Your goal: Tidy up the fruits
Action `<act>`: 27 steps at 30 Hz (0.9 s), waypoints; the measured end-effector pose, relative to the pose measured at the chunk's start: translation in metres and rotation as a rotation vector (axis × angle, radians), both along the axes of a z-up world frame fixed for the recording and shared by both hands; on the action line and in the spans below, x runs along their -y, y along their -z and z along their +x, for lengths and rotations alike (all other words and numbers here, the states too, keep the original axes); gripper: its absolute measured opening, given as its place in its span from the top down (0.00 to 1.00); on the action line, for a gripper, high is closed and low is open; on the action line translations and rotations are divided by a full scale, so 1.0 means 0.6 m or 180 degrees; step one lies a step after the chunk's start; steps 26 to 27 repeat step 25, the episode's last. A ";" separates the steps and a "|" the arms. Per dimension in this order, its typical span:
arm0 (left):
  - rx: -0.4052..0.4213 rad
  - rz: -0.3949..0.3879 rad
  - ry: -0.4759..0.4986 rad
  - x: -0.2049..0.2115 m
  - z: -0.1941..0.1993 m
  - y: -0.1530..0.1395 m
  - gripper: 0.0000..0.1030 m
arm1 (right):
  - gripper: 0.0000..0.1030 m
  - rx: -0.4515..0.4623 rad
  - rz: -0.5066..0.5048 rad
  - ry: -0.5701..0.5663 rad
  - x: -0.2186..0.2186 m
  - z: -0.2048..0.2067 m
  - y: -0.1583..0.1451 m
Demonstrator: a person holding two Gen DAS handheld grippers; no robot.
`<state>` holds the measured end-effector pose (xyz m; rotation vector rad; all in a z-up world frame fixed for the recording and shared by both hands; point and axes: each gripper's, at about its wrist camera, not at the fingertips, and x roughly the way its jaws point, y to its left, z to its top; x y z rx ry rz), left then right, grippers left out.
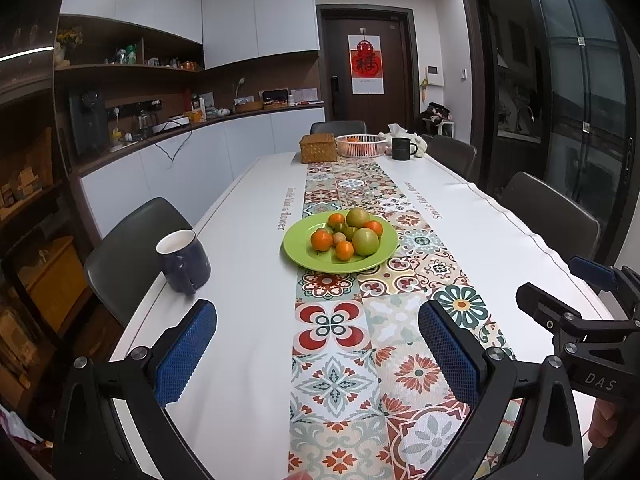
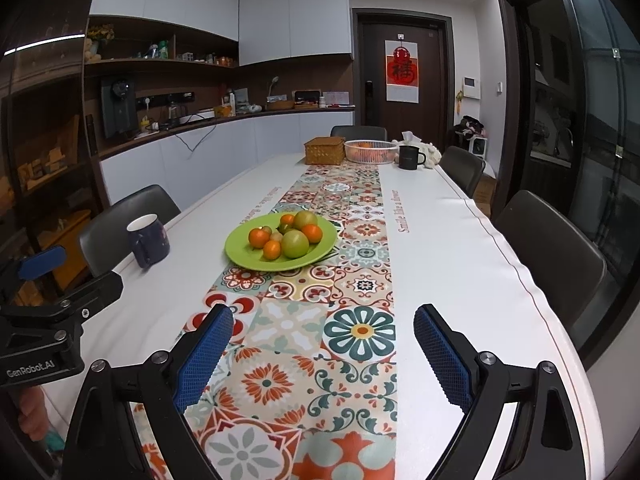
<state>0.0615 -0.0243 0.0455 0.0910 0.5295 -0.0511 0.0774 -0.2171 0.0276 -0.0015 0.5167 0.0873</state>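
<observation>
A green plate (image 1: 298, 254) (image 2: 240, 252) sits mid-table on the patterned runner. It holds several small orange fruits (image 1: 322, 240) (image 2: 259, 237) and green fruits (image 1: 365, 241) (image 2: 295, 243). A white slotted basket (image 1: 361, 146) (image 2: 369, 151) with something orange inside stands at the far end. My left gripper (image 1: 318, 344) is open and empty, well short of the plate. My right gripper (image 2: 324, 350) is open and empty, beside it on the right, also short of the plate. Each gripper shows at the edge of the other's view.
A dark blue mug (image 1: 185, 260) (image 2: 149, 240) stands near the table's left edge. A woven box (image 1: 318, 147) (image 2: 325, 150) and a black mug (image 1: 403, 149) (image 2: 410, 157) stand by the basket. Dark chairs (image 1: 552, 216) line both sides.
</observation>
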 end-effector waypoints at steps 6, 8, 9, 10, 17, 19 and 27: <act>-0.0010 0.0003 -0.0005 0.000 0.003 0.005 0.00 | 0.10 -0.0027 0.0004 0.0012 -0.001 0.002 0.006; -0.0016 0.0003 -0.0008 0.000 0.004 0.007 0.00 | 0.10 -0.0041 0.0006 0.0009 -0.001 0.003 0.007; -0.0017 0.0002 -0.0009 0.000 0.004 0.007 0.00 | 0.10 -0.0049 0.0007 0.0007 -0.001 0.004 0.008; -0.0023 0.0005 -0.0009 0.000 0.005 0.008 0.00 | 0.10 -0.0054 0.0008 0.0007 -0.001 0.005 0.008; -0.0050 0.0002 -0.0023 0.001 0.009 0.018 0.00 | 0.10 -0.0088 0.0007 0.0008 -0.001 0.009 0.013; -0.0056 0.0000 -0.0030 0.001 0.010 0.021 0.00 | 0.10 -0.0100 0.0006 0.0010 -0.001 0.010 0.014; -0.0073 -0.0012 -0.0062 -0.001 0.012 0.025 0.00 | 0.10 -0.0131 -0.0004 0.0016 -0.003 0.013 0.018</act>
